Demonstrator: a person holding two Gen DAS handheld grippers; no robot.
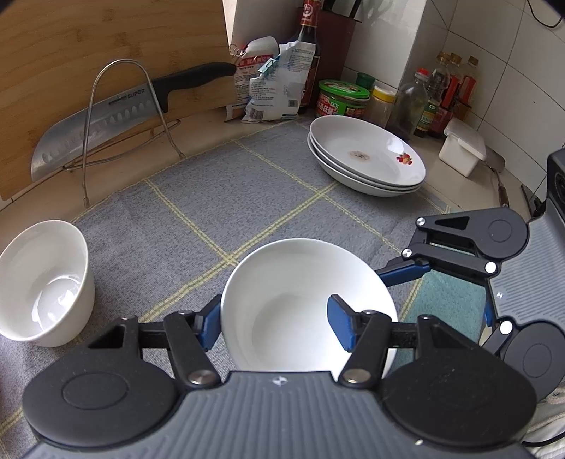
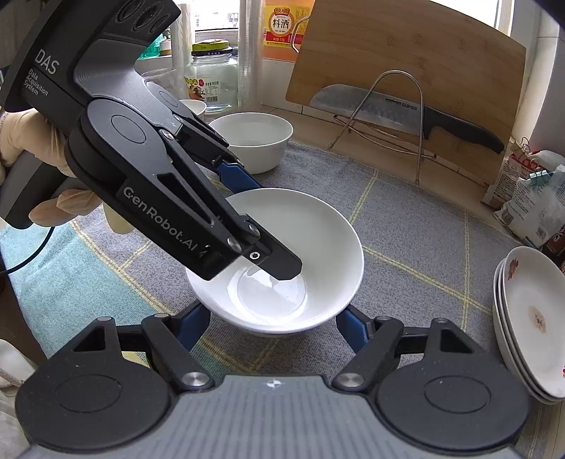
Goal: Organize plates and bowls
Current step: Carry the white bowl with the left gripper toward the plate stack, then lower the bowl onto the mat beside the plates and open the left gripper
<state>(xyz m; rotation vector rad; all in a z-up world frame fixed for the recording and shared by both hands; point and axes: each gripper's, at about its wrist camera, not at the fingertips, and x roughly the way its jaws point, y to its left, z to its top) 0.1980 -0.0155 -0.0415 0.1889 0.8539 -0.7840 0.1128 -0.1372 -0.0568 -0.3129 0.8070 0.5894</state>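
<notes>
Plates (image 1: 367,159) sit stacked already, while both grippers, left (image 1: 275,326) and right (image 2: 270,326), grasp one white bowl (image 2: 282,261); deeper bowl (image 1: 42,282) remains unstacked.

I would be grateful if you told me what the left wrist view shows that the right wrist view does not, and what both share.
Only the left wrist view shows the green-lidded sauce jar, the row of dark condiment bottles and the white lidded plastic box.

Only the right wrist view shows the gloved hand holding the left gripper, the clear glass jar and the orange-labelled cooking wine bottle.

Both share the shallow white bowl gripped from two sides, the deep white bowl, the stacked white plates, the steel cleaver and the bamboo board.
</notes>
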